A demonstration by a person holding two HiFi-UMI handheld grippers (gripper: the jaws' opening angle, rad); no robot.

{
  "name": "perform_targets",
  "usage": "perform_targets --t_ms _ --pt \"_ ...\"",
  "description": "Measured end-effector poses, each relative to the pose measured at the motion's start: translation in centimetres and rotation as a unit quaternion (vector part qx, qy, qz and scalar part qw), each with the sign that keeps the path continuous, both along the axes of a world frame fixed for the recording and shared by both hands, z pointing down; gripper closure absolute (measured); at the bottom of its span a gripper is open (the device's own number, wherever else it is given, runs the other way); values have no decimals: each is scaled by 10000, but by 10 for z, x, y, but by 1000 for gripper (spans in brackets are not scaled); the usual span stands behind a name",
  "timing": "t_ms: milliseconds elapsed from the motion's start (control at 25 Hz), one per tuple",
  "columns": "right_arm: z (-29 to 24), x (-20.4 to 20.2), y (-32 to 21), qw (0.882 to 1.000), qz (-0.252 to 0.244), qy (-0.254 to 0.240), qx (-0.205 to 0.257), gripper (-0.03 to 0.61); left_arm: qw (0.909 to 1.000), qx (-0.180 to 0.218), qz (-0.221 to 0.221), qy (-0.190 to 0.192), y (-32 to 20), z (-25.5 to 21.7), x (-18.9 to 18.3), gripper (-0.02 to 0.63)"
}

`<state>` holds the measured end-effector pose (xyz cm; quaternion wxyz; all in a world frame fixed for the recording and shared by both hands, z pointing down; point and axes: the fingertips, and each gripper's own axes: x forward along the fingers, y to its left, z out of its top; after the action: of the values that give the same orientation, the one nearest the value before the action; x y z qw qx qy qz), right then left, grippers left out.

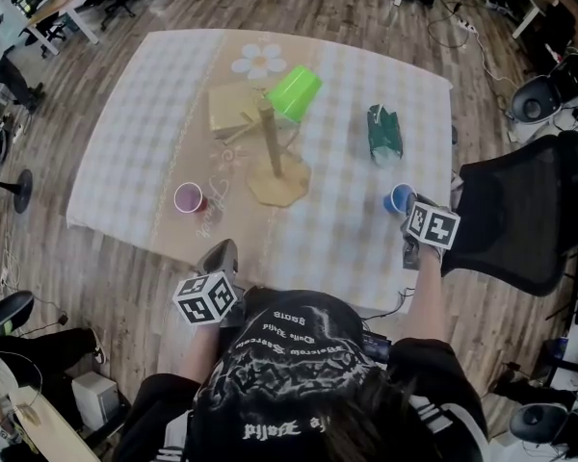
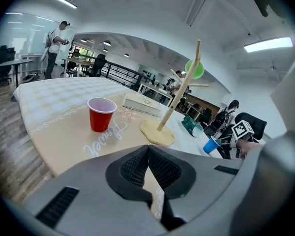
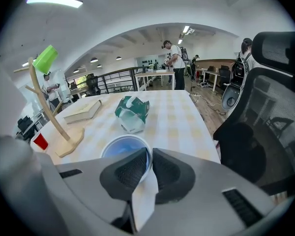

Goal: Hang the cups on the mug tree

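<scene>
A wooden mug tree [image 1: 270,147] stands mid-table with a green cup [image 1: 294,92] hung upside down on a far peg. A red cup [image 1: 189,198] stands upright left of its base. At the table's right front, a blue cup [image 1: 399,198] stands upright. My right gripper [image 1: 409,205] has that blue cup's [image 3: 120,146] near rim pinched between its pads, one pad inside the cup and one outside. My left gripper [image 1: 220,256] hovers at the table's front edge, shut and empty, pointing toward the red cup [image 2: 102,114] and the mug tree [image 2: 179,90].
A book [image 1: 233,106] lies behind the tree. A crumpled green packet [image 1: 384,133] lies just beyond the blue cup. A black mesh chair [image 1: 520,210] stands close at the table's right. The checked tablecloth [image 1: 144,114] covers the table. People and desks show far off.
</scene>
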<state>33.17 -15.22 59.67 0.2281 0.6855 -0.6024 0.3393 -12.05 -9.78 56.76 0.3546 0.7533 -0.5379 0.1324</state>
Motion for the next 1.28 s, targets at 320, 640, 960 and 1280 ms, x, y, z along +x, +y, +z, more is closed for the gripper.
perform_targets --t_ms 320,640,960,1280 --pt "-13 -10 -7 9997 -56 167 172 537 10000 21 -18 19 0 -2 -1 597" --pt "-31 -24 -12 9983 -91 451 354 538 10000 47 -65 56 0 1 -2 597" --pt "-63 -55 -15 9943 -196 770 715 538 9999 89 -76 111 2 -1 -3 597" --pt "-100 -89 -12 9901 -7 825 1138 540 9997 194 -116 126 6 -6 -10 597"
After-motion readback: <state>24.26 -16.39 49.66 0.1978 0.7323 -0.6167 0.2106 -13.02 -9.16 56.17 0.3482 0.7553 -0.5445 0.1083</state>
